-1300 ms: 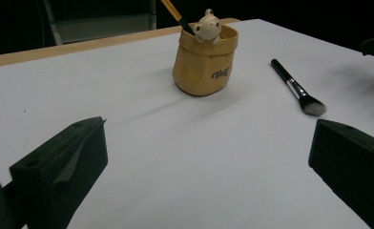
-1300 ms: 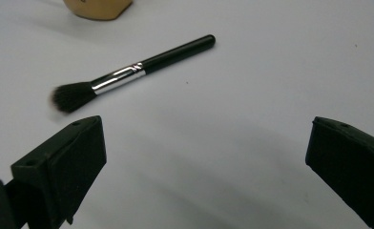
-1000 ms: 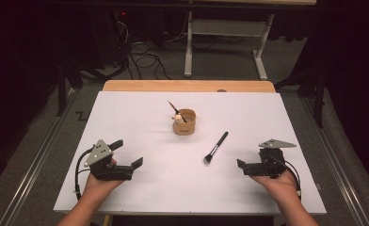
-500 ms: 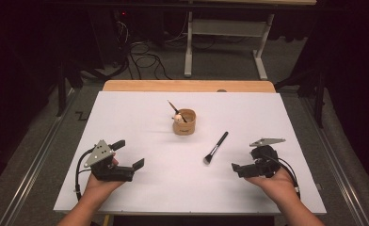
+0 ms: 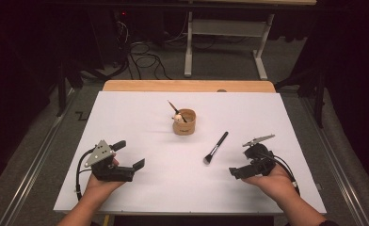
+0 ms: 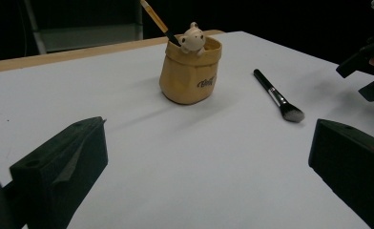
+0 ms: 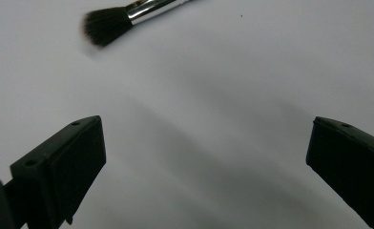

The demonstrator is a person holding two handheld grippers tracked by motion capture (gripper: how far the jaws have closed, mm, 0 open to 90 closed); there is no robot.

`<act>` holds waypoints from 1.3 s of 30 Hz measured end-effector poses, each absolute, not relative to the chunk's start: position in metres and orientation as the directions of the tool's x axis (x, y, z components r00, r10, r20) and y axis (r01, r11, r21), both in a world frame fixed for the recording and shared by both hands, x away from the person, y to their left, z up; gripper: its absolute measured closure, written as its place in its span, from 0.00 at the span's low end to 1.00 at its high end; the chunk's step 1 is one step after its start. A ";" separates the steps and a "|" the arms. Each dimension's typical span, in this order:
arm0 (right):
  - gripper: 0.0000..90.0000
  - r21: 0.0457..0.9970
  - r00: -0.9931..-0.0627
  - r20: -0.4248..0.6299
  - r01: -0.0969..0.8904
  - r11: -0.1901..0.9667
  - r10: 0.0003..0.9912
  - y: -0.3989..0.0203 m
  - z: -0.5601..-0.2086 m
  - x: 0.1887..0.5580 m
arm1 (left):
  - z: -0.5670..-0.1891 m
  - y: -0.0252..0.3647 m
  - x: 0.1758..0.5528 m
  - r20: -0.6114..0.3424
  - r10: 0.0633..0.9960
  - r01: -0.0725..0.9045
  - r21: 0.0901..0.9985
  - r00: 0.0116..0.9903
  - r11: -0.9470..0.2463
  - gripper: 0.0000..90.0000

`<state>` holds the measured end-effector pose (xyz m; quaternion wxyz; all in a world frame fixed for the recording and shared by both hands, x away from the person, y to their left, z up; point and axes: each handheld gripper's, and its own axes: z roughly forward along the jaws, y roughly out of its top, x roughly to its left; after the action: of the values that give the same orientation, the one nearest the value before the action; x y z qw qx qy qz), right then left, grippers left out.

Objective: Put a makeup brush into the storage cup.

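A tan pouch-shaped cup (image 5: 184,123) with a small bear figure on its rim stands mid-table, a thin brush leaning in it. A black-handled makeup brush (image 5: 216,147) lies flat to the cup's right, bristles toward me. My left gripper (image 5: 130,154) rests at the front left, open and empty, facing the cup (image 6: 187,71) and the brush (image 6: 278,95). My right gripper (image 5: 240,163) hovers at the front right, open and empty, tilted down at the table. The bristles (image 7: 106,24) lie just beyond its jaws, left of the line along them. The right gripper (image 6: 370,67) also shows in the left gripper view.
A white sheet (image 5: 126,113) covers the table, with a wooden edge (image 5: 187,85) along the back. Beyond it are cables on the floor (image 5: 145,59) and a white metal frame (image 5: 229,28). Bare sheet lies between the two grippers.
My right gripper has shifted slightly left and forward toward the makeup brush and tipped downward. The left gripper has barely moved. Cup and brush are where they were.
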<state>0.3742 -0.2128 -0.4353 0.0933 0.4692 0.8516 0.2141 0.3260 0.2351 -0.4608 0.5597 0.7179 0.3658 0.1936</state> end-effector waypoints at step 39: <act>0.16 0.292 -0.568 0.026 0.792 0.537 0.823 -0.164 -0.432 0.406 | -0.462 0.233 0.323 -0.147 0.720 0.315 0.943 0.679 -0.105 0.01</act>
<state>0.4057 -0.1643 -0.4317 0.0573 0.4615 0.8747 0.1367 0.3230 0.2330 -0.4616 0.5648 0.7213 0.3585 0.1792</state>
